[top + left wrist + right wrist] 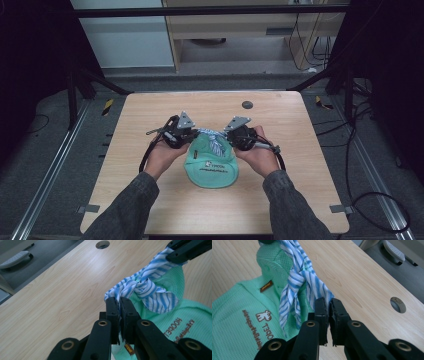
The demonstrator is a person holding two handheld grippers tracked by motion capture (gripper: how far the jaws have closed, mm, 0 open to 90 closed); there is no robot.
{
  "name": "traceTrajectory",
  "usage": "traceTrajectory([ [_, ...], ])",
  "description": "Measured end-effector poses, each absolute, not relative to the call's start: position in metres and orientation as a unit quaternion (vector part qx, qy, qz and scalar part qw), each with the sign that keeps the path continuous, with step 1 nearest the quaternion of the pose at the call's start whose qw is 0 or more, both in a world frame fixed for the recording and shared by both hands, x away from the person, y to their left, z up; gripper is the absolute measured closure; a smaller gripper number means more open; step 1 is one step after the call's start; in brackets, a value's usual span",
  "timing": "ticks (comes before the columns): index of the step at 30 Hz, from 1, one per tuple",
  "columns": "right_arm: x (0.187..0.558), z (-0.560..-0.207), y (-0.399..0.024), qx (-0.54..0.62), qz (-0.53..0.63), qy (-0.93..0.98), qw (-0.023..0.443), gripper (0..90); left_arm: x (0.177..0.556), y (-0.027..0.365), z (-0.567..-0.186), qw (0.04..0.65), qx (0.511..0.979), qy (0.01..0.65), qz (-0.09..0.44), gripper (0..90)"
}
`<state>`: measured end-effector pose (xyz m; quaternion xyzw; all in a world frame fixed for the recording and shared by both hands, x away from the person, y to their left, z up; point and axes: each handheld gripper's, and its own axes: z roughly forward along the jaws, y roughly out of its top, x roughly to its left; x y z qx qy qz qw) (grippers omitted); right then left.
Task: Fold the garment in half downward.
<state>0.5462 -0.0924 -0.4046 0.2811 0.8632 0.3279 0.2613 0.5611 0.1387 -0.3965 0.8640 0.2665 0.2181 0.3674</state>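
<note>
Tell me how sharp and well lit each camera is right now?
High view: dim, dark surroundings, bag small and soft. Left gripper view: bright, striped tie sharp, near jaws slightly soft. Right gripper view: evenly lit, tie and printed logo crisp, no glare.

A light wooden table [165,107] with a round grommet hole [247,105] near its far edge holds a mint-green cloth bag [212,170] at centre.
</note>
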Motion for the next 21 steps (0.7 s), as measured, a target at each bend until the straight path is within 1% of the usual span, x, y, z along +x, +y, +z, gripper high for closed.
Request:
traceTrajectory([
  [4, 0.548, -0.397, -0.095, 0.286, 0.331, 0.859, 0.267, 84.8, 0.567, 0.136, -0.388, 0.374, 0.86, 0.268, 0.221, 86.2],
  [7, 0.544, -0.394, -0.097, 0.285, 0.333, 0.857, 0.271, 84.7, 0.561, 0.133, -0.387, 0.372, 0.862, 0.26, 0.224, 86.1],
  [15, 0.529, -0.409, -0.098, 0.276, 0.331, 0.864, 0.26, 84.7, 0.539, 0.137, -0.402, 0.36, 0.873, 0.245, 0.22, 85.9],
  [21, 0.519, -0.413, -0.094, 0.264, 0.333, 0.867, 0.261, 84.6, 0.531, 0.146, -0.41, 0.375, 0.866, 0.254, 0.21, 85.8],
])
